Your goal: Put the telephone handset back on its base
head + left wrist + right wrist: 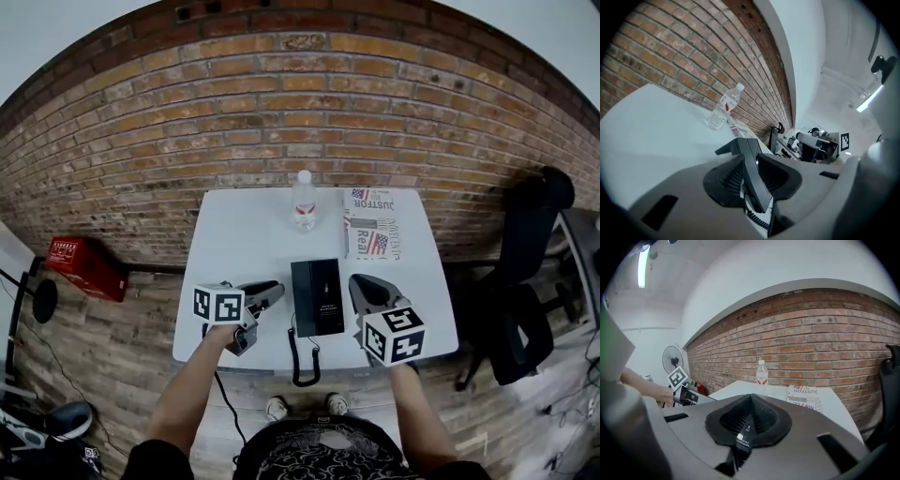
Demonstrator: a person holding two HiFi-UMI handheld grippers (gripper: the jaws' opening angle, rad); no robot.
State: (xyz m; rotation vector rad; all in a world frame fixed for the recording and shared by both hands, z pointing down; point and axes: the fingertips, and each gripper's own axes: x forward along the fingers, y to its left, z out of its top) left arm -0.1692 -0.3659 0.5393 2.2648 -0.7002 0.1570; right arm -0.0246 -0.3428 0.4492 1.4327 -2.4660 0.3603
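Note:
A black telephone [317, 298] lies flat on the white table [244, 234], near its front edge. I cannot make out a separate handset on it. Its coiled cord [302, 361] hangs over the front edge. My left gripper [267, 292] sits just left of the phone, apart from it. In the left gripper view the left gripper [750, 159] is open by a narrow gap, and the telephone [749, 147] and cord [757, 219] show through it. My right gripper [361, 284] hovers just right of the phone. Seen in its own view, the right gripper [750, 401] is shut on nothing.
A water bottle [303, 200] stands at the table's back, with a newspaper [373, 225] to its right. A brick wall runs behind. A black office chair [525, 272] stands right of the table and a red case [82, 265] lies on the floor at left.

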